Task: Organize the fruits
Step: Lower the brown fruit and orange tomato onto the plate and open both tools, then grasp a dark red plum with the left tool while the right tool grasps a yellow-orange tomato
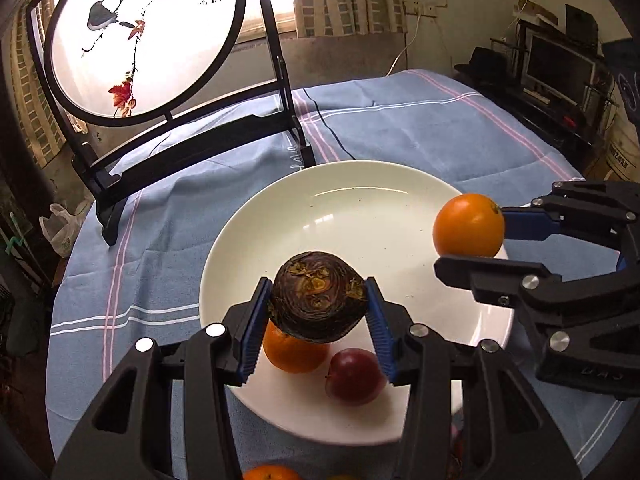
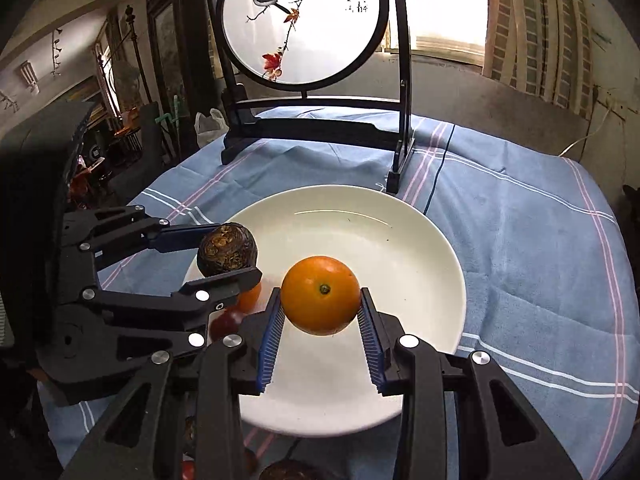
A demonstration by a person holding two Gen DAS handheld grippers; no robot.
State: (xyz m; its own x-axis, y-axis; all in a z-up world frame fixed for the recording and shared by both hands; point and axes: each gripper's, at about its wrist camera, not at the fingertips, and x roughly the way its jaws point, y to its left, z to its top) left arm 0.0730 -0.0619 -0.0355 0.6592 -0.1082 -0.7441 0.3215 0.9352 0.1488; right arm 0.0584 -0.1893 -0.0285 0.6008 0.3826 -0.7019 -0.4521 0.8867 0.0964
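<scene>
Both claws are loaded and over the dish. Closest in, the left gripper (image 1: 318, 320) is clamped on a dark brown, wrinkled round fruit (image 1: 318, 296), blue ribbed pads pressing its two sides, and it hangs clear above the wide white ceramic plate (image 1: 360, 208). Directly beneath that claw, already resting on the plate, sit a small glossy orange (image 1: 294, 354) and a dark red plum-like fruit (image 1: 354, 376), side by side and near touching. So two look delivered and two more are on the way in.

Off to that claw's right, the right gripper (image 2: 320, 312) is closed on a smooth bright orange with a green stem spot (image 2: 320, 294), held above the plate's near half. Beyond its fingertips most of the plate is bare.

Work remains, by my reading: below both claws, at the near edge, slivers of another orange fruit (image 1: 270, 473) and another dark brown one (image 2: 290, 472) lie on the cloth off the plate, partly hidden.

The surface is a pale blue tablecloth with white and pink stripes (image 2: 520, 240). Farther out stands a black-framed round screen painted with birds on a branch (image 2: 304, 20), a bright window with brick-patterned curtains (image 2: 520, 20) behind it, and cluttered shelves off to the sides.
</scene>
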